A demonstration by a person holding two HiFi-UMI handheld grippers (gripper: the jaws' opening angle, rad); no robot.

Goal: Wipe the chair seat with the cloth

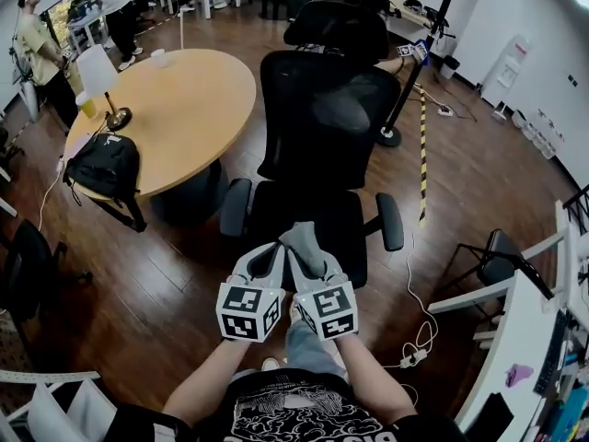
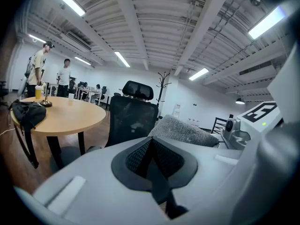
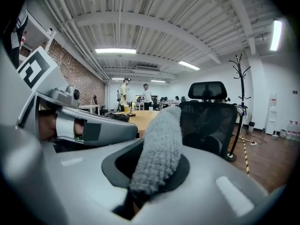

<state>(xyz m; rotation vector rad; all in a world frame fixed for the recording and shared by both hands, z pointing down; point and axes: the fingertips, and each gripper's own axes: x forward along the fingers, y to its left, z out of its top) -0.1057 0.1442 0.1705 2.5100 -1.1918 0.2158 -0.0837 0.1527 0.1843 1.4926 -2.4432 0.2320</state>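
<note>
A black mesh office chair faces me in the head view, its seat [image 1: 317,217] just beyond my two grippers. A grey knitted cloth [image 1: 302,239] sticks up over the seat's front edge, with my right gripper [image 1: 307,263] shut on it. The right gripper view shows the cloth [image 3: 161,139] running up from between the jaws. My left gripper [image 1: 267,263] sits close beside the right one, shut with nothing between its jaws. From the left gripper view the cloth [image 2: 183,130] lies to the right of the left gripper [image 2: 152,161], and the chair back [image 2: 132,118] is ahead.
A round wooden table [image 1: 189,109] stands left of the chair, carrying a lamp [image 1: 103,81] and a black bag [image 1: 106,166]. A coat stand [image 1: 409,72] and striped tape [image 1: 423,150] are at the back right. Cables [image 1: 419,339] lie on the floor to the right. People stand at the far left.
</note>
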